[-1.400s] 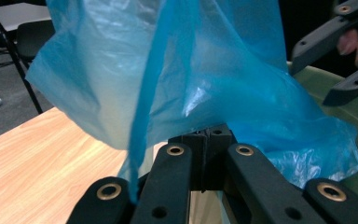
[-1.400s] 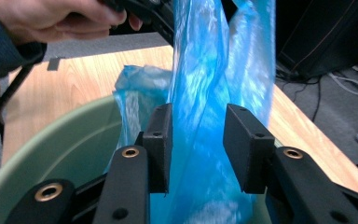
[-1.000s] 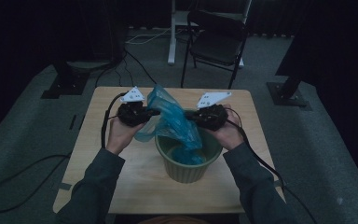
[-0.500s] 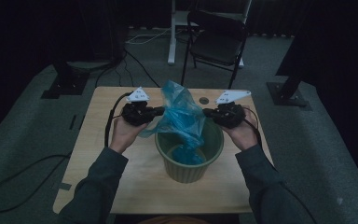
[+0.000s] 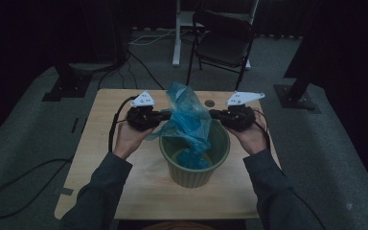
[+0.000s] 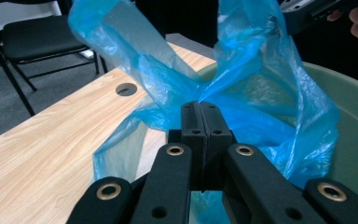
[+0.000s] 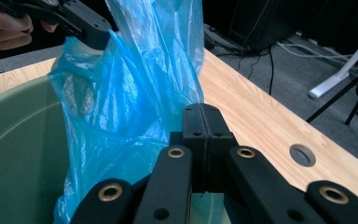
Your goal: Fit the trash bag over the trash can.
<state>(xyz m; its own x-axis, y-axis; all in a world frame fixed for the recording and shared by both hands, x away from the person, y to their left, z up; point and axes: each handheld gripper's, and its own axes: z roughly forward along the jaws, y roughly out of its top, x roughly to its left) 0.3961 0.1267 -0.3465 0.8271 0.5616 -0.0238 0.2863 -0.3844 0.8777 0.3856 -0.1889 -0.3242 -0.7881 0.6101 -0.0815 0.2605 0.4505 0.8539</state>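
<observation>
Sitting in the middle of the desk (image 5: 100, 191), nearer the person's edge, is a round green pot (image 5: 194, 175) with ribbed sides. A thin blue plastic bag (image 5: 187, 117) hangs partly inside it. The bottom of the bag lies down in the pot, and the top sticks up above the rim, toward the far edge of the desk. The left gripper (image 5: 165, 116) is held over the desk just left of the pot. In the left gripper view its two black jaws are pressed tight together, with a pinch of the blue bag (image 6: 261, 107) caught between them. The right gripper (image 5: 214, 114) is held just above the right side of the pot's rim. In the right gripper view its jaws are also squeezed fully together on a fold of the bag (image 7: 135, 93). The bag is stretched up between the two grippers. A small round hole (image 5: 210, 103) is cut in the desk near its far edge, behind the pot. A black folding chair (image 5: 223, 40) stands on the grey floor past the far edge.
</observation>
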